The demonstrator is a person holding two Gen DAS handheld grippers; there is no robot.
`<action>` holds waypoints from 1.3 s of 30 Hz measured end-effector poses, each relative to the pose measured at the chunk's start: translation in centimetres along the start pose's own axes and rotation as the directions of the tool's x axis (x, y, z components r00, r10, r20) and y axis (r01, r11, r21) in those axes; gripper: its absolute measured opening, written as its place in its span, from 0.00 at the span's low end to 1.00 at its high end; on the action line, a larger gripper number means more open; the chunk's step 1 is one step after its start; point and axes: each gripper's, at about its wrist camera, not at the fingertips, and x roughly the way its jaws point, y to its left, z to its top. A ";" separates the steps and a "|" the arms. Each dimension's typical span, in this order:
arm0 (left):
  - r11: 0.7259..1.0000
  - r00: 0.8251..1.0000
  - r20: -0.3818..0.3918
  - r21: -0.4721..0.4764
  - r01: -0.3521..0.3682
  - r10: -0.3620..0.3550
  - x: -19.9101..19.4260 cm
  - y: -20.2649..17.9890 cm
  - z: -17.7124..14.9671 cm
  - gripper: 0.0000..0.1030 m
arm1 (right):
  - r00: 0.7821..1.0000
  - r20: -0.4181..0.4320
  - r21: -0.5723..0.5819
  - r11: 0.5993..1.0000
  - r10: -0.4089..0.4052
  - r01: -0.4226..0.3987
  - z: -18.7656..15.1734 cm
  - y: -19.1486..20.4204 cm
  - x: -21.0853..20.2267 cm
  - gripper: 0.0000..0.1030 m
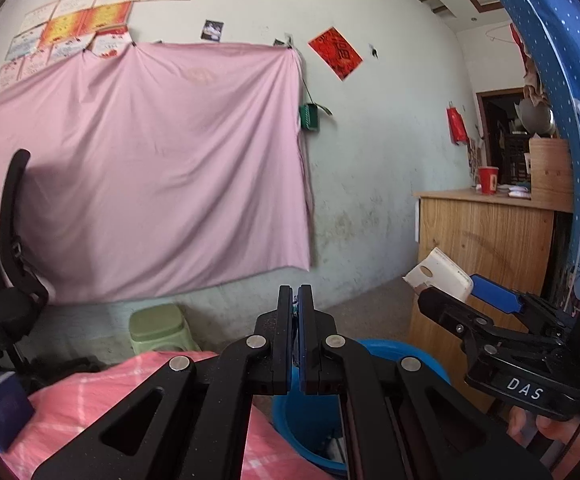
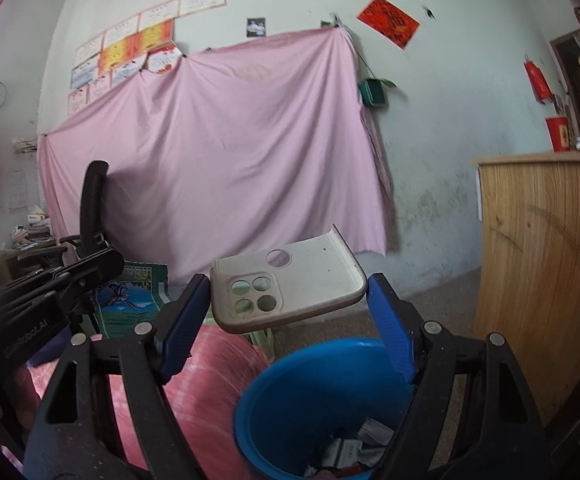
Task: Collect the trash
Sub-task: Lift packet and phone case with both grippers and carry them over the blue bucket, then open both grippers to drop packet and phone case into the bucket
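The trash here is a white plastic phone case (image 2: 290,280) with four round camera holes and one bigger round hole. It sits up in the air between the two blue pads of the right gripper (image 2: 289,312). The pads press on its two side edges, so the right claw is clamped on the case. The case lies nearly flat with its far edge curling up. From the left wrist camera the same case (image 1: 438,276) pokes out of the right gripper (image 1: 456,294) at the right side of the picture.

Just below the case is a round blue plastic bucket (image 2: 290,396). Crumpled paper scraps (image 2: 354,448) lie in the bottom of it. The case is above the bucket's far rim, not inside it.

The left gripper (image 1: 295,300) has its two black fingers pressed together, with nothing to be seen between them. It is near the right gripper, to its left.

Beside the bucket is a pink checked cloth (image 1: 74,404). A small green plastic stool (image 1: 160,326) stands on the floor behind it, and a black office chair (image 1: 14,248) is at the left. A big pink sheet (image 2: 218,152) hangs on the pale wall. A wooden cabinet (image 2: 546,280) stands at the right with a red cup (image 2: 557,133) on top.
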 end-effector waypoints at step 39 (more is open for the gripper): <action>0.968 0.925 -0.360 -0.249 0.031 -0.123 9.8 1.7 -3.8 0.28 | 0.949 -0.312 0.157 0.983 -0.045 0.098 -4.4 -5.2 5.1 0.95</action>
